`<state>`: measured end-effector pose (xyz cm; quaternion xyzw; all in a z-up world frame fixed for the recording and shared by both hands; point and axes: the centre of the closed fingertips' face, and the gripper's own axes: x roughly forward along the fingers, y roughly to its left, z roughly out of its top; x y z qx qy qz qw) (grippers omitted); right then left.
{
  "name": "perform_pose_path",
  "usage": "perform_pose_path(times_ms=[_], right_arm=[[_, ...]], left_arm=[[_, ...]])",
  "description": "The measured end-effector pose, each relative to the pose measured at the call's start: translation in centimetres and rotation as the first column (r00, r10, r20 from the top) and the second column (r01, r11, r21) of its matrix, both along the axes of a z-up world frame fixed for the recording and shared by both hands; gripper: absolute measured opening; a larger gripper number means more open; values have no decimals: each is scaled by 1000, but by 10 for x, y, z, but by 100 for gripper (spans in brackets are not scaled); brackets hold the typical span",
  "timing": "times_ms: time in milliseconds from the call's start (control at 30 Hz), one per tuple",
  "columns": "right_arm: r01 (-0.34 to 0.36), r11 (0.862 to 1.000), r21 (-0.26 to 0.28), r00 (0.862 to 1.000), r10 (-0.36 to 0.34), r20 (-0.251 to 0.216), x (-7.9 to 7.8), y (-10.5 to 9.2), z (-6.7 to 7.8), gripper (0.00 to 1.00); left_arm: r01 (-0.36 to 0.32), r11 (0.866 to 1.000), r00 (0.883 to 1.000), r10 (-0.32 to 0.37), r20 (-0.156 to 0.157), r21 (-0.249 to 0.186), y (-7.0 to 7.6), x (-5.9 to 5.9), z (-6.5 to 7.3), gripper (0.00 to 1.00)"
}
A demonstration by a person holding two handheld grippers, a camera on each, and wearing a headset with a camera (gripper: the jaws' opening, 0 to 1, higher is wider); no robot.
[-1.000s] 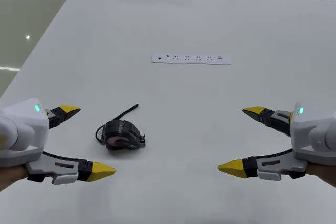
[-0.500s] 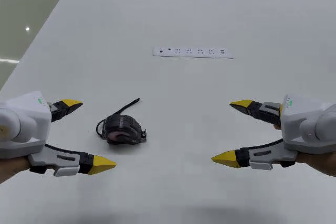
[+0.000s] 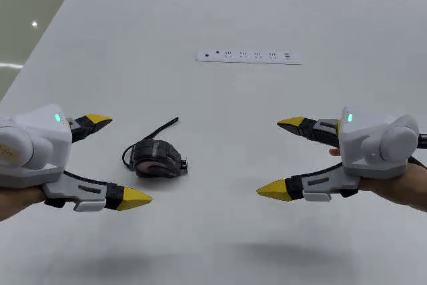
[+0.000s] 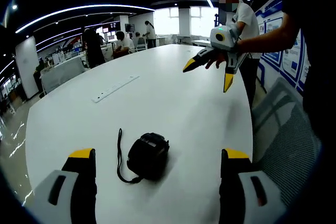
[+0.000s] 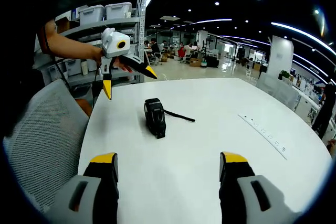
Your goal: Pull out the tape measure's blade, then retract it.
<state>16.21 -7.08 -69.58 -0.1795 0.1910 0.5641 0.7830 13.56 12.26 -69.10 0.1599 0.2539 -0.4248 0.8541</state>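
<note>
- The tape measure (image 3: 157, 159) is laid on the white bench (image 3: 220, 5) with no blade drawn out and its strap (image 3: 163, 128) trailing behind.
- The left tool (image 3: 127, 159) is held spread wide just beside it, apparently so that the case can be steadied.
- The right tool (image 3: 270, 157), likewise spread and empty, is kept well apart, probably reserved for pulling the blade.
- A power strip (image 3: 248, 56) is set farther back, out of the way.

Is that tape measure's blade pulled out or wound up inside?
Inside. No blade extends from the tape measure; only its black strap trails out across the table.
</note>
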Motion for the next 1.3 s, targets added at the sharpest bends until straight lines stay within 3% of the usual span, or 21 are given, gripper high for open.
perform_pose_path(times_ms=[367, 667, 1000, 1167, 1300], right_arm=[[-64, 998, -22, 998, 64, -12, 11, 17, -14, 80], [-117, 992, -47, 993, 117, -9, 17, 26, -23, 76], [-175, 982, -71, 984, 177, 11, 24, 40, -32, 69], [-203, 976, -76, 979, 205, 19, 25, 50, -36, 65], [-227, 970, -82, 973, 229, 19, 24, 57, -42, 63]], left_arm=[[43, 999, 999, -42, -29, 34, 1, 8, -14, 97], [84, 995, 996, -81, -43, 61, 3, 15, -25, 89], [145, 983, 989, -140, -52, 116, 6, 20, -35, 74], [189, 970, 981, -181, -62, 153, 7, 20, -41, 66], [209, 964, 978, -200, -66, 166, 6, 21, -44, 64]])
